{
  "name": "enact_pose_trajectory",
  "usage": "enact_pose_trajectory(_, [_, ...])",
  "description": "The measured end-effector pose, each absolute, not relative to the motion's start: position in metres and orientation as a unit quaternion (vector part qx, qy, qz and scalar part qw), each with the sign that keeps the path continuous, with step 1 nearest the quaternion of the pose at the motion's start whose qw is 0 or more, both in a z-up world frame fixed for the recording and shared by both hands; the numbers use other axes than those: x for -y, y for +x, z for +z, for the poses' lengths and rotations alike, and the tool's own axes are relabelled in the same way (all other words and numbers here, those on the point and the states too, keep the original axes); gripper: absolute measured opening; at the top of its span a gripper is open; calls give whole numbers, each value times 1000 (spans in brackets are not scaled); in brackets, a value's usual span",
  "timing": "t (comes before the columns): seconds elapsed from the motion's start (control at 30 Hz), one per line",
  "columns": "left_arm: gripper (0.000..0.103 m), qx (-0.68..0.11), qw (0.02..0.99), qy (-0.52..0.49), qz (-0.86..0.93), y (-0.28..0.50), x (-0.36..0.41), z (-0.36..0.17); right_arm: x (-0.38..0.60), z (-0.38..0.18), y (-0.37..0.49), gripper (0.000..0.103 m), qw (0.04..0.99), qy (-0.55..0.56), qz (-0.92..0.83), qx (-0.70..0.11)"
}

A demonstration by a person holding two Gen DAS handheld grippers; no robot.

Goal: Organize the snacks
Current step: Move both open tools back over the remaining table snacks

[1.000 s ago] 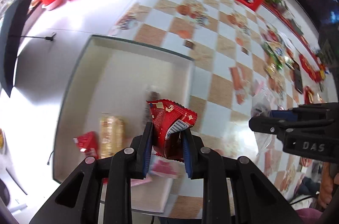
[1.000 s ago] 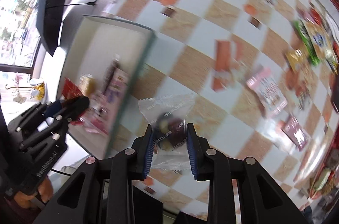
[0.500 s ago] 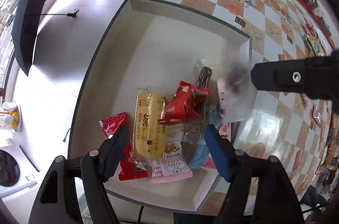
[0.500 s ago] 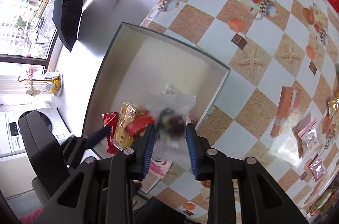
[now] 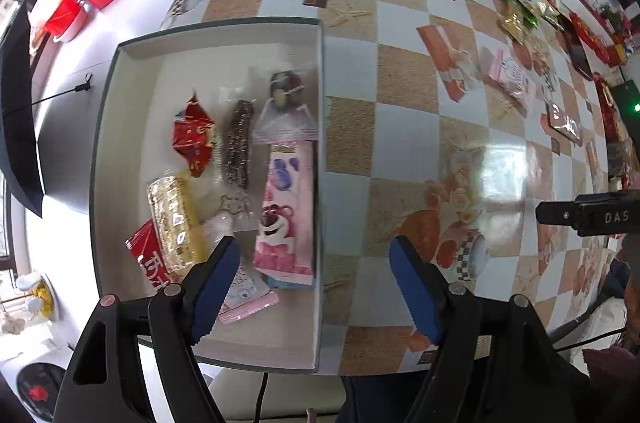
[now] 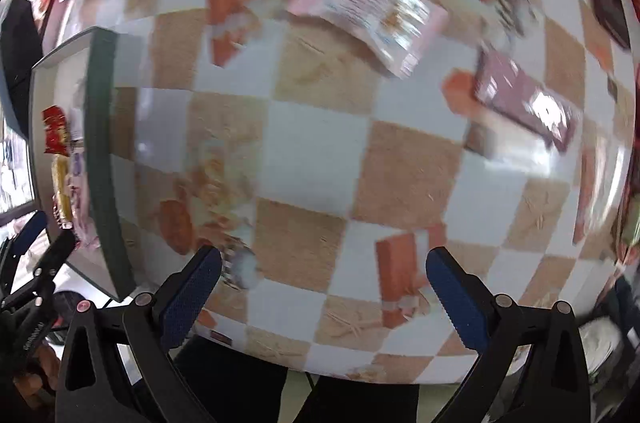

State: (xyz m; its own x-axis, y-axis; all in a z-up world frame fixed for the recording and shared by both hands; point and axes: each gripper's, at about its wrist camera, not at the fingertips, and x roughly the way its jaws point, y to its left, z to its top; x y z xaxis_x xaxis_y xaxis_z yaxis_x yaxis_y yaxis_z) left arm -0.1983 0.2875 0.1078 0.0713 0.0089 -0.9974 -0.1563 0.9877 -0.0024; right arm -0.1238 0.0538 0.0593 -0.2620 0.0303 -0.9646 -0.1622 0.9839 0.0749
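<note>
- The left tongs (image 5: 314, 289) stand wide apart at the bottom of the left wrist view, their ribbed blue pads (image 5: 212, 287) holding nothing, one pad over the box and one over the desk.
- The right tongs (image 6: 320, 299) are opening, with nothing between the textured blue pads (image 6: 456, 303); the right wrist view is blurred.
- A shallow rectangular box (image 5: 320, 183) with a dark green rim and pale smooth floor fills the left half of the left wrist view.
- Inside it lie the snacks: a crinkled red foil packet (image 5: 194, 139), a dark bar in clear wrap (image 5: 238, 147), a clear pouch with a dark round sweet (image 5: 286, 103), a long pink pack printed with a bear (image 5: 286, 215), and a glossy yellow pack (image 5: 174, 223) over a flat red sachet (image 5: 146, 257).
- The desk (image 5: 400, 83) wears a shiny checked cloth of white and sandy squares.
- More loose packets lie at the upper right, among them a pink sachet (image 6: 368, 11) and a dark maroon one (image 6: 524, 99).
</note>
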Motion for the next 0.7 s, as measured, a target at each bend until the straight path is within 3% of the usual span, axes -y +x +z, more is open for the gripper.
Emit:
enact_pose_trajectory(0.27, [80,-693,720,-14,22,-186,-240,99,40,32,-156,103,569,27,-5,-822])
enact_pose_trajectory(0.7, [80,-698,715,-29,-7,-134,-200,102,85,25,-180,103,565,69,-11,-822])
